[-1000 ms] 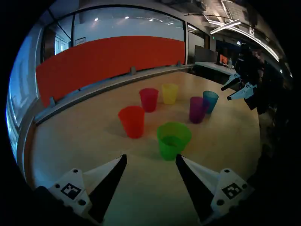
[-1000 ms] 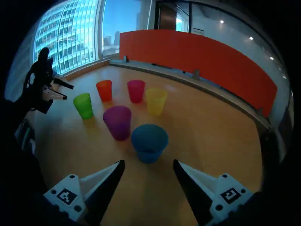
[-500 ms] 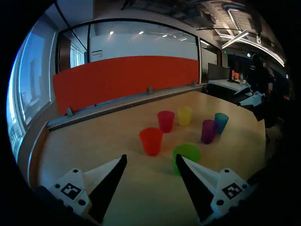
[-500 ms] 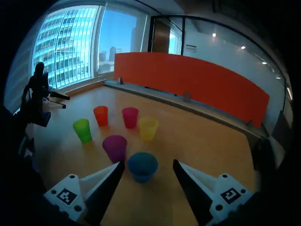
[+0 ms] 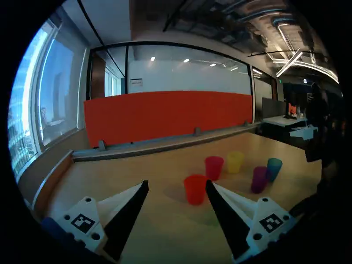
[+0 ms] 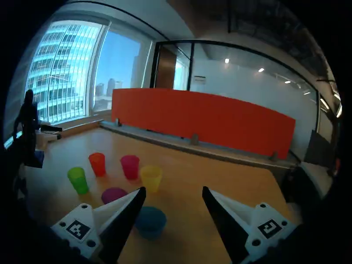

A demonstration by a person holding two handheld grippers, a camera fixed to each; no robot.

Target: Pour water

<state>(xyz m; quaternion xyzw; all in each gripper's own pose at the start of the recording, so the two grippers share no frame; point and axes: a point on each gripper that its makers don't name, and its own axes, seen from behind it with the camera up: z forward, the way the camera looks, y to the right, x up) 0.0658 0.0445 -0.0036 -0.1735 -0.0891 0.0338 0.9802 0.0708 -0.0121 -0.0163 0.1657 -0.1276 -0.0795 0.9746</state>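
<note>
Left gripper view first: the left gripper sits low in the foreground. Its two white fingers are spread wide, with nothing between them but air. Just past the tips, a red plastic cup stands upright on the pale wooden table, close against the right finger's edge. Behind it a pink plastic cup and a yellow plastic cup stand side by side. Off to the right there's a purple plastic cup, with a teal plastic cup just behind it. A long orange partition wall runs along the table's far edge. At far right a person stands in shadow, too dim to make out more.

Over to the right gripper view: the right gripper is gaping too, and empty. From here the teal plastic cup is nearest, low between the fingers and close to the left one. The purple plastic cup peeks out from behind that same finger. The yellow plastic cup stands beyond, and the pink plastic cup and red plastic cup are farther back. This angle also brings in a green plastic cup at the left end of the group, standing apart from its neighbours. A tall window with a tower block outside lights the left side. Every cup is upright, but I can't tell whether any of them holds water.
</note>
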